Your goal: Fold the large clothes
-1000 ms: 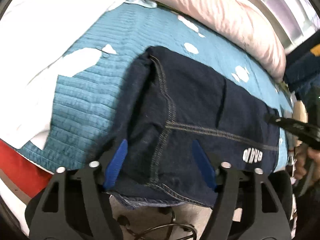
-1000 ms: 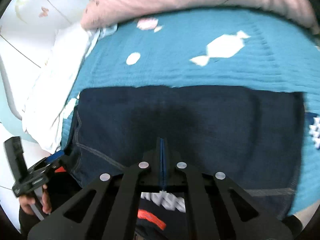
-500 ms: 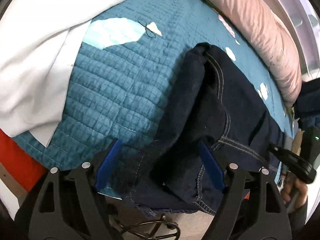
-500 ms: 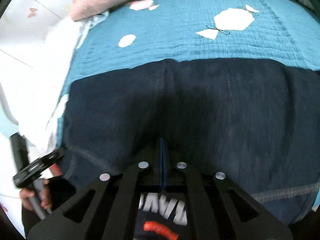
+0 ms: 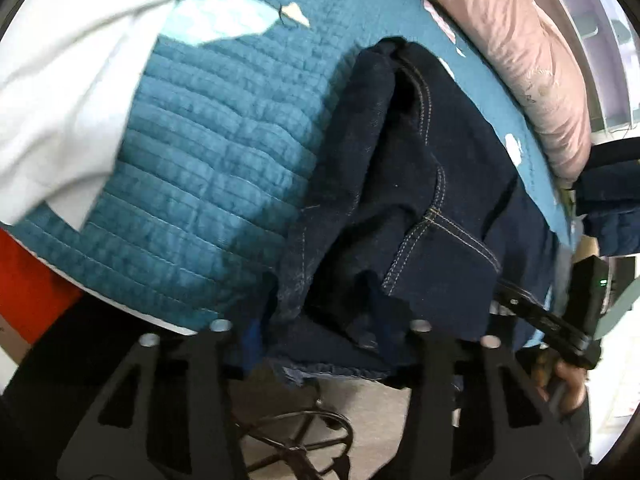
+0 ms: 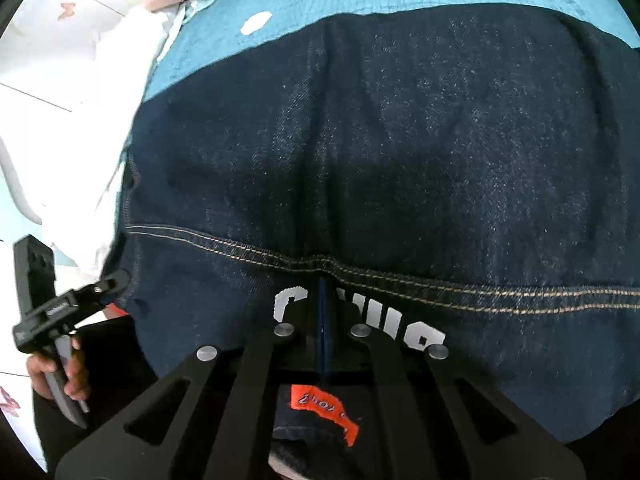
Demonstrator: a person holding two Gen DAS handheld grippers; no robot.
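Observation:
Dark blue folded jeans (image 5: 420, 184) lie on a teal quilted bedspread (image 5: 224, 152). In the left wrist view my left gripper (image 5: 320, 328) stands open around the jeans' near left corner, and bunched denim lies between its blue-padded fingers (image 5: 252, 336). In the right wrist view the jeans (image 6: 400, 152) fill the frame, with tan stitching, white lettering and an orange label (image 6: 324, 412). My right gripper (image 6: 323, 320) is shut on the jeans' near edge, at the lettering. Each gripper shows in the other's view, hand-held, at the jeans' side.
A pink duvet (image 5: 520, 52) lies along the far side of the bed. White bedding (image 5: 60, 92) lies to the left, and it also shows in the right wrist view (image 6: 100, 80). A chair base (image 5: 296, 444) stands on the floor below the bed edge.
My left gripper has swung left and moved in on the jeans' left corner, where the denim has bunched up. My right gripper, still shut, has pushed forward over the jeans.

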